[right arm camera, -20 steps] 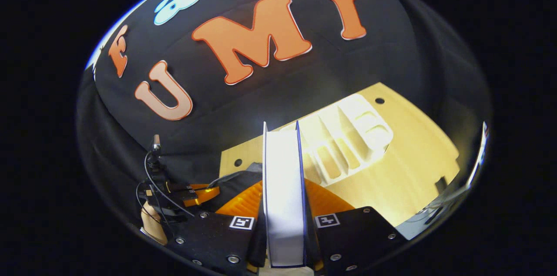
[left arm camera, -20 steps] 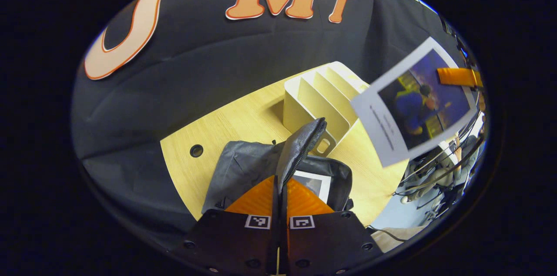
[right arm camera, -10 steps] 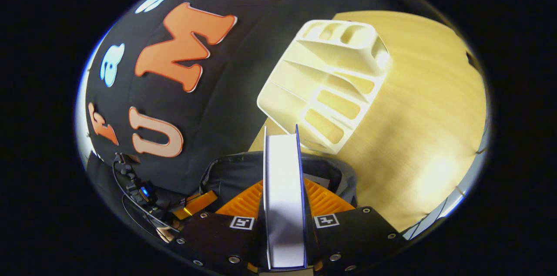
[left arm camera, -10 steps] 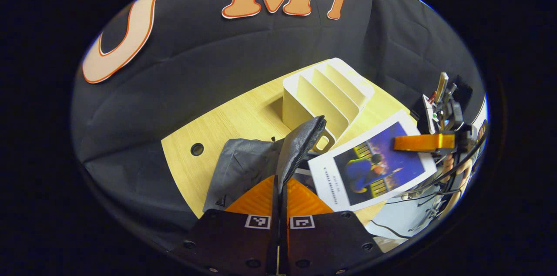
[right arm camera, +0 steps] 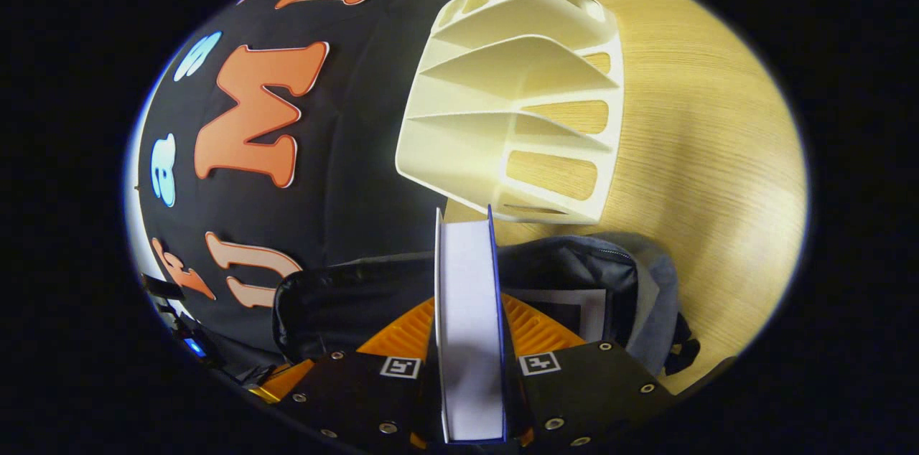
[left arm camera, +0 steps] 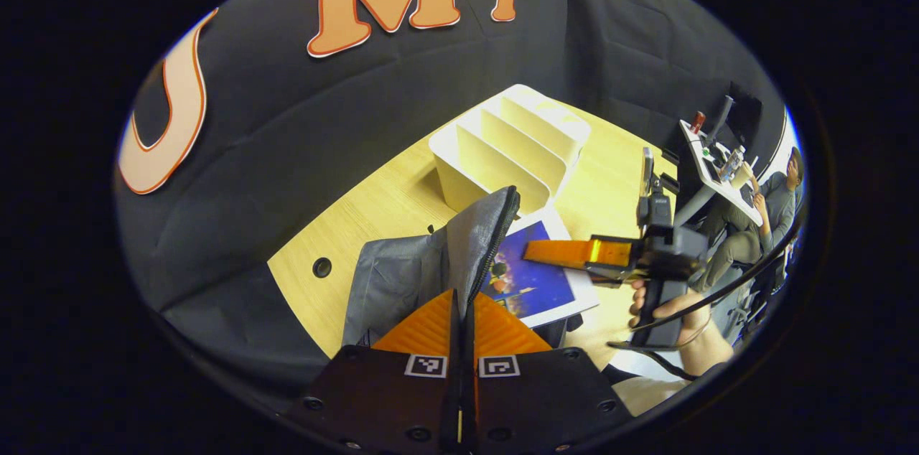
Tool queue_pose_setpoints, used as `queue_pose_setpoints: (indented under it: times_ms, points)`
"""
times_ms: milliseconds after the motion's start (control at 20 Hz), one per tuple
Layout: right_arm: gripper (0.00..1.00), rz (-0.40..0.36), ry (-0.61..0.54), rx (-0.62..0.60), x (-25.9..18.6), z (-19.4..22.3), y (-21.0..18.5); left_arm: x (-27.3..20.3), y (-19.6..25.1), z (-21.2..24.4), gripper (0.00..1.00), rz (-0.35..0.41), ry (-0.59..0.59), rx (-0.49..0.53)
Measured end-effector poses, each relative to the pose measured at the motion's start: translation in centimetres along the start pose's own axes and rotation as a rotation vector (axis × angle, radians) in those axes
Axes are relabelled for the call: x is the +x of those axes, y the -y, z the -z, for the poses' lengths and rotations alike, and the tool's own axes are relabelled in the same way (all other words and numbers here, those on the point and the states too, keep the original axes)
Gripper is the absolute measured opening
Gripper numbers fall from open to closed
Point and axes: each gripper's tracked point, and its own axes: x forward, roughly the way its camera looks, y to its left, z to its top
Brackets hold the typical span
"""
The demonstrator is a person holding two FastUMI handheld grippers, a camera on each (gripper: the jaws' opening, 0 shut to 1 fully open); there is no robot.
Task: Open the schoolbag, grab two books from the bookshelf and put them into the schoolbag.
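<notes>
A book is held over the open schoolbag.

The book [right arm camera: 470, 326] is clamped edge-on between the fingers of the right gripper [right arm camera: 470, 340], low in the centre of the right gripper view, over the mouth of the schoolbag [right arm camera: 574, 275]. In the left gripper view, the bag's raised flap [left arm camera: 477, 243] is pinched by the closed left gripper [left arm camera: 459, 319] at lower centre. The bookshelf [left arm camera: 510, 150] is seen on the table [left arm camera: 373, 214], above the centre.
</notes>
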Motion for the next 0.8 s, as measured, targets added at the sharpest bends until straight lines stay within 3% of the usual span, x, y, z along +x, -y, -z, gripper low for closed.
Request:
queue_pose_setpoints:
  times_ms: [300, 350, 400, 600, 800]
  points:
    - [0.37, 0.031, 0.004, 0.005, 3.3, 3.9, 0.6, 0.2, 1.7, 0.0, 0.02, 0.04, 0.007, 0.035]
    - [0.27, 0.047, -0.003, 0.004, 3.4, 4.2, 0.8, 0.3, 1.6, 0.0, 0.02, 0.031, 0.006, 0.052]
    - [0.4, 0.074, -0.014, 0.004, 3.5, 4.6, 1.5, 0.3, 1.6, 0.2, 0.02, 0.029, 0.005, 0.056]
    - [0.62, 0.206, -0.051, -0.024, 3.0, 5.0, 4.5, 0.3, 1.6, 0.9, 0.02, 0.047, 0.009, 0.008]
    - [0.74, 0.3, -0.105, -0.055, 1.4, 5.6, 6.7, 0.5, 1.6, 1.9, 0.02, 0.053, 0.017, -0.011]
